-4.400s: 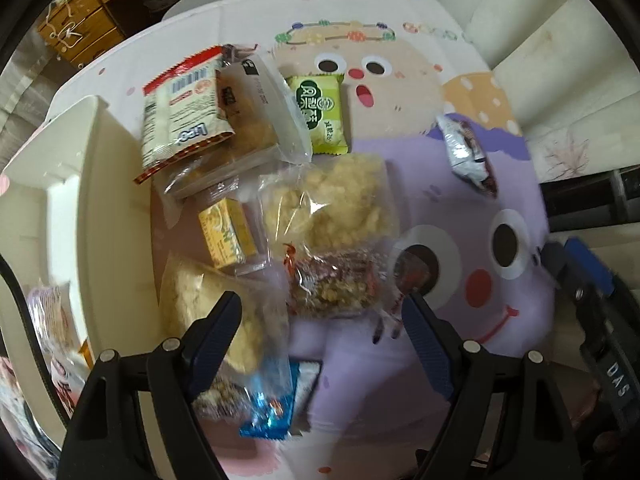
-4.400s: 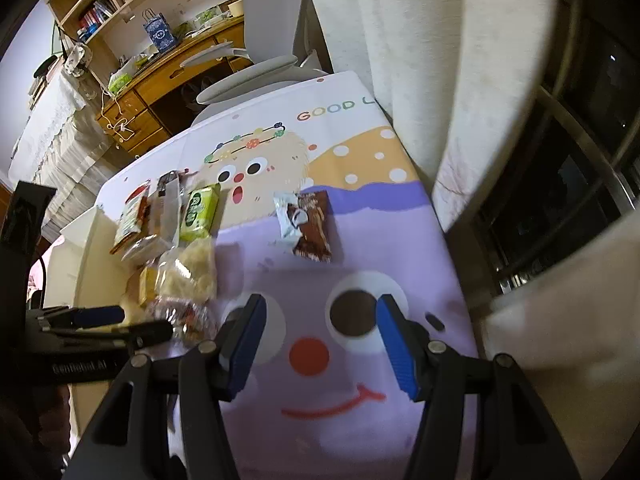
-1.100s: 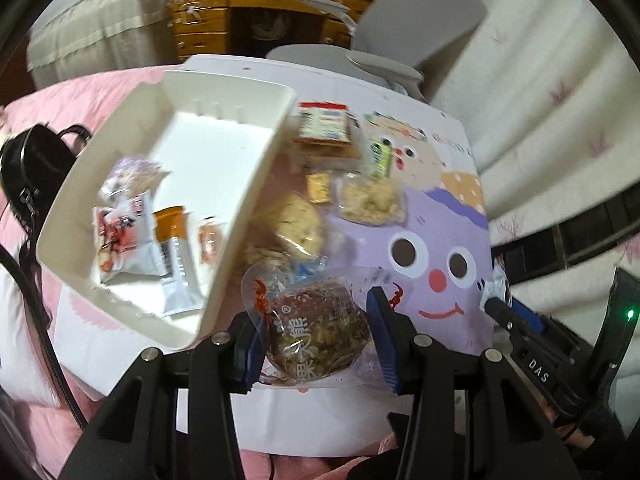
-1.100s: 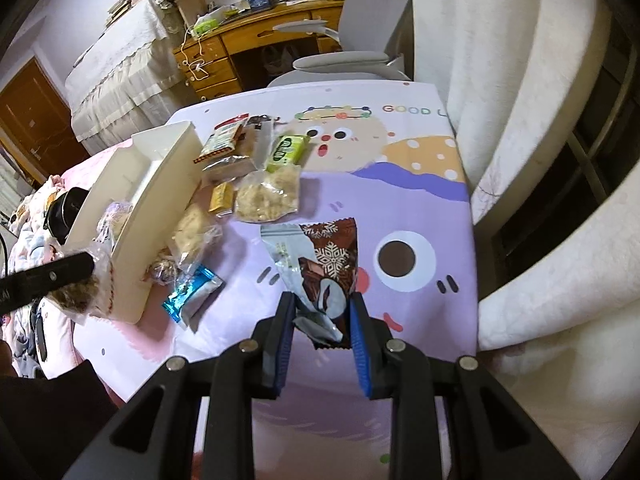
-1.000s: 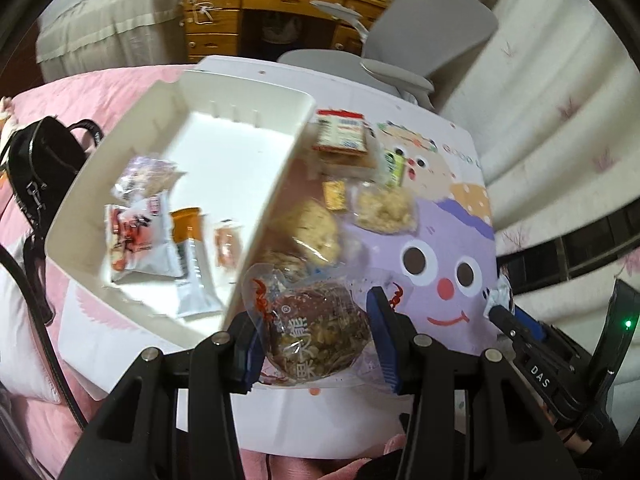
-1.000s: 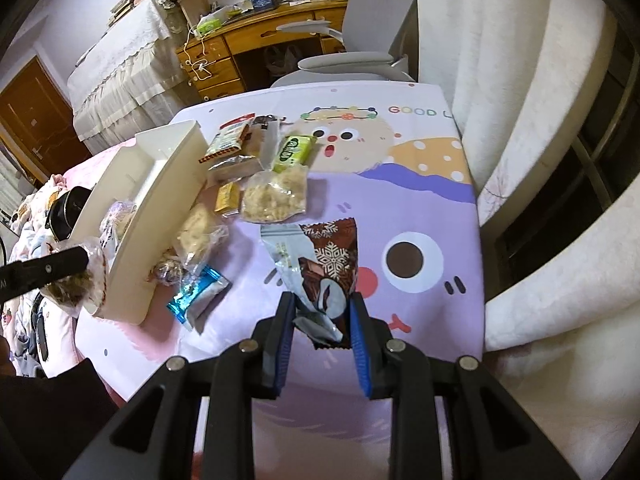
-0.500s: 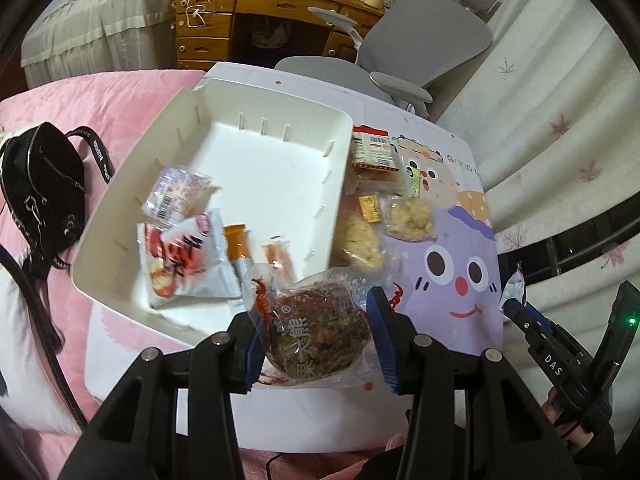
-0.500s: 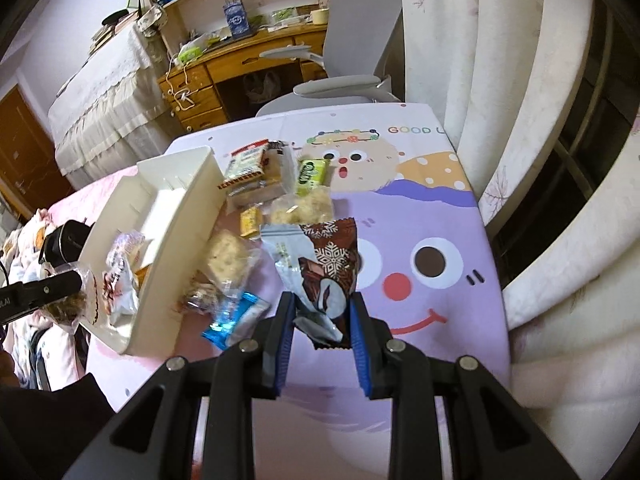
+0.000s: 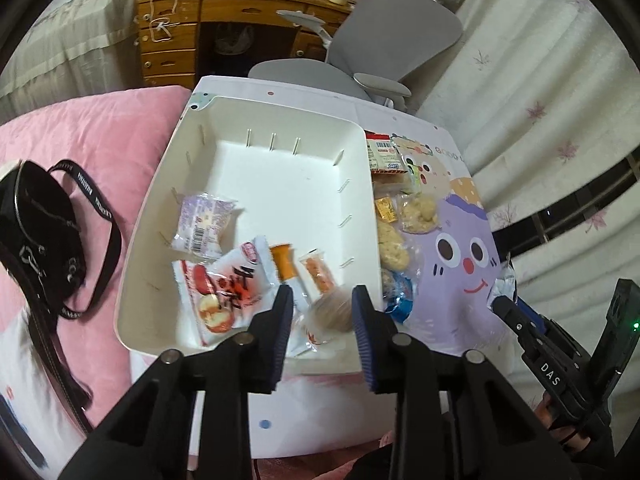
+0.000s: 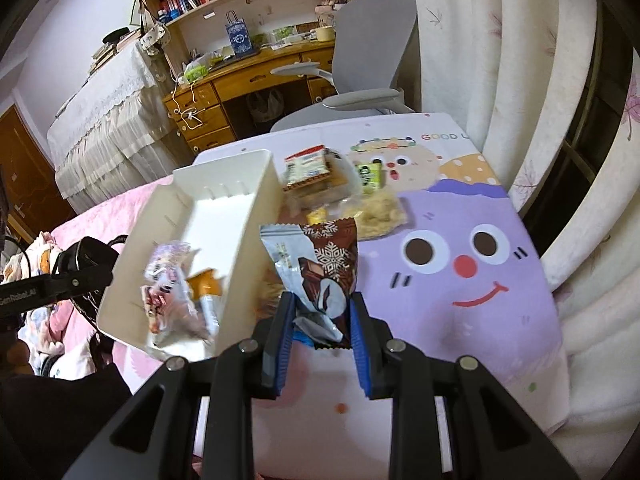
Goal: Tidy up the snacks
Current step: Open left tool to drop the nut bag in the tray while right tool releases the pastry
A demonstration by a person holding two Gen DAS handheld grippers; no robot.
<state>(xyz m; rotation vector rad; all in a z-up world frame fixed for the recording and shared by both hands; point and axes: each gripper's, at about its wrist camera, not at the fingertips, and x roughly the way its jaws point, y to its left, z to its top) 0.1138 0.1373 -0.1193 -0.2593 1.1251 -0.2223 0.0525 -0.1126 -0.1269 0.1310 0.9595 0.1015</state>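
Observation:
My left gripper (image 9: 320,312) hangs open above the near right corner of the white bin (image 9: 280,148). A round brown snack packet (image 9: 330,314), blurred, lies just below it in the bin, free of the fingers. The bin also holds a red-and-white packet (image 9: 224,292), a pale purple packet (image 9: 204,224) and two orange packets (image 9: 284,260). My right gripper (image 10: 322,328) is shut on a brown-and-silver snowflake snack packet (image 10: 320,268), held above the table beside the bin (image 10: 224,216).
Several loose snacks (image 9: 396,216) lie on the cartoon tablecloth (image 9: 460,248) right of the bin, with a blue wrapper (image 9: 400,300) near the front. A black bag (image 9: 36,236) lies on the pink bedding at left. A grey chair (image 9: 384,40) and wooden desk (image 9: 192,40) stand behind.
My left gripper has opened and let the brown snack packet drop into the bin. My right gripper has carried its packet leftward toward the bin.

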